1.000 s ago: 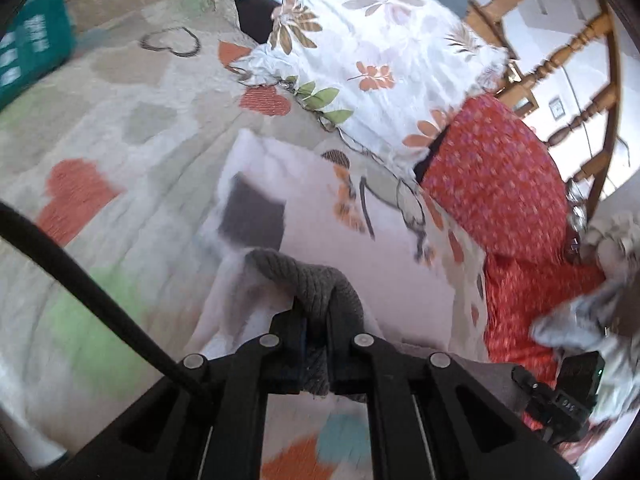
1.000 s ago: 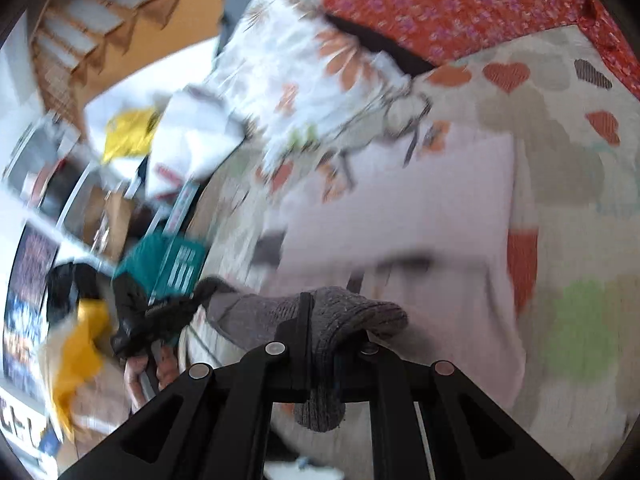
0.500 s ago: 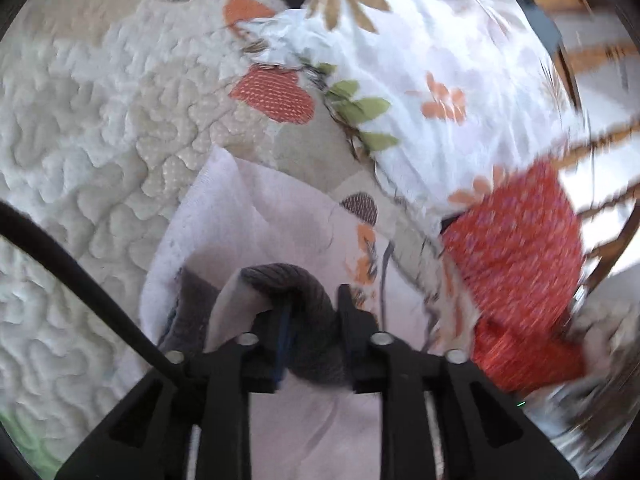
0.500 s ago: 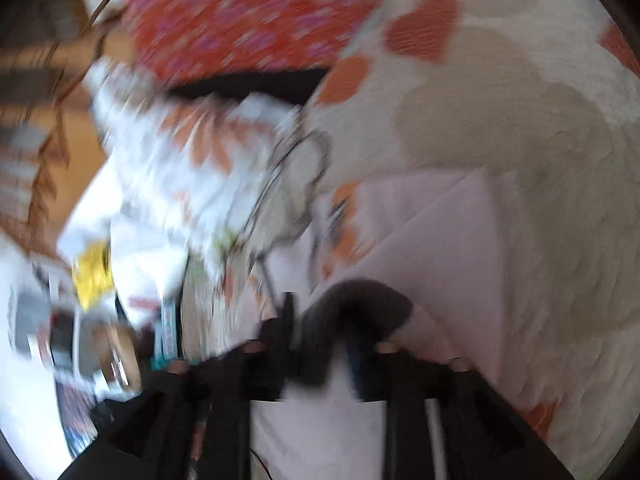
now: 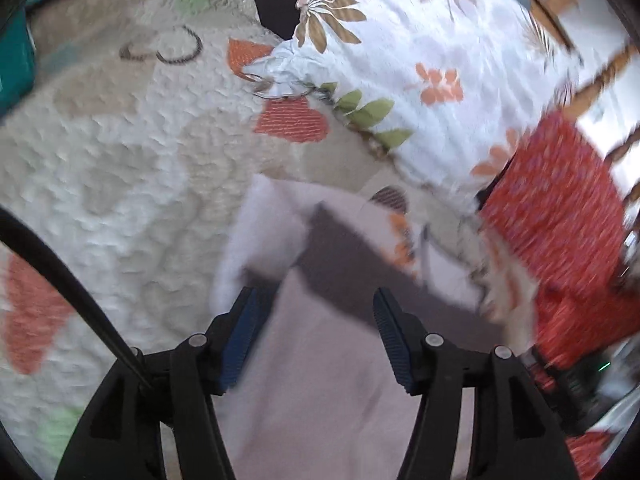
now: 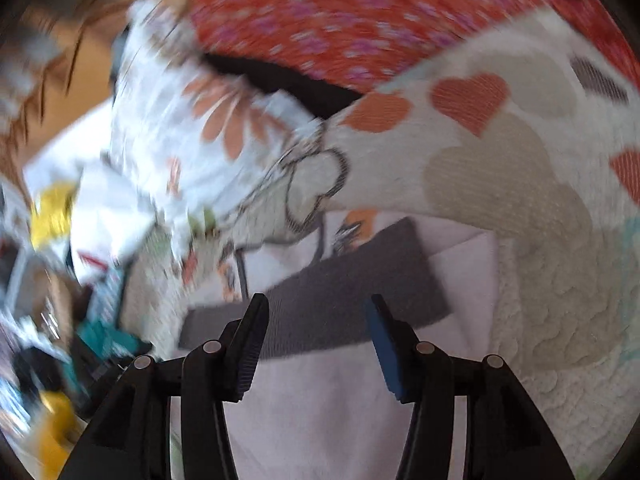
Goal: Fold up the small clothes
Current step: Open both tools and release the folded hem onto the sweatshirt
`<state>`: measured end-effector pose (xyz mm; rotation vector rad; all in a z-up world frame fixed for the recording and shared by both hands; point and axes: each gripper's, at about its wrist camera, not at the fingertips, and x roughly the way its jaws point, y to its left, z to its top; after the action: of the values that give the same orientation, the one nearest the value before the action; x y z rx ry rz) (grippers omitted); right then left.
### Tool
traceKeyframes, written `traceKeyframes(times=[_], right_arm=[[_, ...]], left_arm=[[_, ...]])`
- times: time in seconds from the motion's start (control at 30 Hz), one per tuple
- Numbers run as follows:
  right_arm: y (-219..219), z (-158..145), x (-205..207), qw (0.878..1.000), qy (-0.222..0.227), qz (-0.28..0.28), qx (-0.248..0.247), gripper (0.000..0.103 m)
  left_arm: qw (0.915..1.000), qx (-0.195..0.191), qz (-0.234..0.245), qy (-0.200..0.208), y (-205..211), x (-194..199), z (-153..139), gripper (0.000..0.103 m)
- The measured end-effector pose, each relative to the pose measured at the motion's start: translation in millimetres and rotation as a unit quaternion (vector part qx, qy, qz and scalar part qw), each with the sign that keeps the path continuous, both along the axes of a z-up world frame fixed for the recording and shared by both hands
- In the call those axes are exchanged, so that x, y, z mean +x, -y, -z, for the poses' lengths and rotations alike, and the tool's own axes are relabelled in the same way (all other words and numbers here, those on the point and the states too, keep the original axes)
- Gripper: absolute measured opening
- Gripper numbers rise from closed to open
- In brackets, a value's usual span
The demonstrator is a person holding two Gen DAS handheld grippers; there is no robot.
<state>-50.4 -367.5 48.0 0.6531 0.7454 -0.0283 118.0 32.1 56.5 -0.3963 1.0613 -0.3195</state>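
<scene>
A small pale pink garment (image 5: 332, 380) with a grey knit band (image 5: 352, 264) lies folded over on the heart-patterned quilt (image 5: 120, 184). My left gripper (image 5: 316, 312) is open and empty, just above the garment near the band's left end. In the right wrist view the same garment (image 6: 320, 408) lies flat with the grey band (image 6: 320, 304) across it. My right gripper (image 6: 316, 316) is open and empty over the band. Both views are motion-blurred.
A white floral pillow (image 5: 420, 64) and a red patterned pillow (image 5: 560, 240) lie beyond the garment. A teal box (image 5: 14, 64) sits at the far left. The right wrist view shows the red pillow (image 6: 360, 12) and floor clutter (image 6: 52, 280) to the left.
Both grippers were shut on the grey band and carried it forward over the garment. Now both have opened and let go, and the band lies flat on the pink fabric.
</scene>
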Motion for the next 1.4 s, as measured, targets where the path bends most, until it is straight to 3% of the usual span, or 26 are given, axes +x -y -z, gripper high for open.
traceKeyframes(times=[0.07, 0.17, 0.27, 0.5, 0.67, 0.77, 0.83, 0.87, 0.9, 1.07, 1.23, 1.33, 1.4], right_arm=[[-21.4, 0.7, -3.4, 0.999, -0.018, -0.022, -0.043, 0.056], [-42.9, 8.2, -12.2, 0.996, -0.031, -0.046, -0.064, 0.056], [-70.1, 14.8, -19.1, 0.995, -0.036, -0.074, -0.064, 0.056], [-178.5, 21.7, 19.5, 0.982, -0.051, -0.166, -0.075, 0.056], [-256.6, 16.8, 72.5, 0.975, -0.051, -0.205, -0.064, 0.056], [-295.3, 19.4, 107.1, 0.971, -0.062, -0.212, -0.088, 0.056], [-315.9, 31.6, 130.3, 0.965, -0.095, -0.213, -0.124, 0.054], [-321.2, 38.3, 137.8, 0.960, -0.116, -0.205, -0.150, 0.037], [-325.8, 42.0, 143.0, 0.957, -0.127, -0.202, -0.163, 0.004], [-355.4, 38.9, 145.1, 0.947, -0.103, -0.215, -0.216, 0.004], [-372.9, 51.5, 153.5, 0.936, -0.109, -0.225, -0.248, 0.005], [-368.4, 52.3, 153.0, 0.942, -0.101, -0.224, -0.230, 0.011], [-369.0, 46.4, 148.0, 0.943, -0.095, -0.239, -0.212, 0.032]], left_arm=[[0.9982, 0.056, -0.011, 0.018, -14.3, -10.3, -6.7, 0.058], [0.9898, 0.127, -0.045, 0.046, -45.7, -26.4, -16.8, 0.059], [0.9843, 0.150, -0.068, 0.062, -78.0, -40.5, -22.4, 0.063], [0.9869, 0.108, -0.108, 0.053, -132.7, -50.5, -26.2, 0.063], [0.9910, 0.073, -0.093, 0.062, -132.4, -51.8, -35.8, 0.065], [0.9924, 0.064, -0.086, 0.061, -131.5, -49.5, -36.6, 0.065], [0.9920, 0.060, -0.092, 0.061, -135.2, -48.6, -37.5, 0.065], [0.9921, 0.055, -0.096, 0.060, -138.5, -47.7, -38.1, 0.065], [0.9922, 0.048, -0.099, 0.058, -142.6, -47.0, -38.7, 0.065], [0.9928, -0.003, -0.114, 0.039, -161.5, -43.1, -37.5, 0.066], [0.9925, -0.008, -0.117, 0.034, -163.4, -39.4, -36.0, 0.066], [0.9929, -0.005, -0.114, 0.032, -161.0, -39.9, -34.0, 0.066], [0.9929, -0.003, -0.114, 0.032, -160.2, -40.5, -33.0, 0.066]])
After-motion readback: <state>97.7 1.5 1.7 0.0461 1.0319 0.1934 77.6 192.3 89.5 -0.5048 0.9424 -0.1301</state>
